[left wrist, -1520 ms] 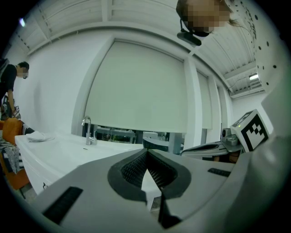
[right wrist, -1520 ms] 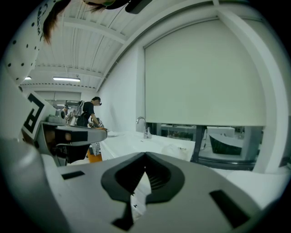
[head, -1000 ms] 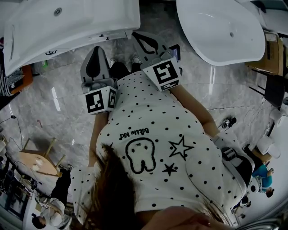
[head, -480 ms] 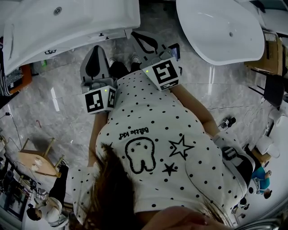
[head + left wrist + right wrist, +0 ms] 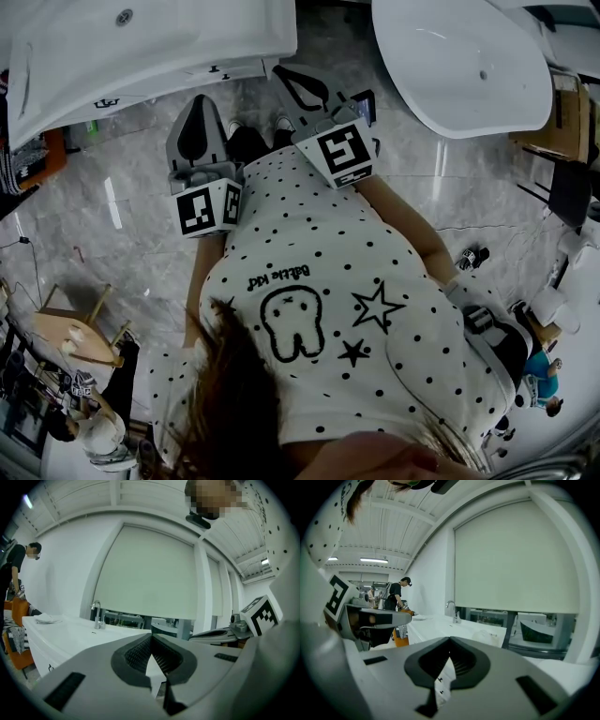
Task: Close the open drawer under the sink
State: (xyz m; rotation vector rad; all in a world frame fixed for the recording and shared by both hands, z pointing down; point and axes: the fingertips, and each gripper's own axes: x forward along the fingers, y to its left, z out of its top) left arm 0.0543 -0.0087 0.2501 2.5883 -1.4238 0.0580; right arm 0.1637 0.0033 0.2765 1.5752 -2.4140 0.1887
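From the head view I see a long white sink counter with a drain at the upper left. Its cabinet front is hidden under the top, and no open drawer shows in any view. My left gripper is held in front of the dotted shirt and points at the counter's edge, jaws shut and empty. My right gripper sits beside it, nearer the counter's right end, also shut on nothing. In the left gripper view the shut jaws face the counter and faucet. The right gripper view has its shut jaws toward the same faucet.
A white oval tub stands at the upper right. The floor is grey marble. A wooden stool and bystanders are at the lower left, cables and gear at the right. A person stands at the counter's far end.
Both grippers stay where they were. Only the bystander at the lower left has shifted.
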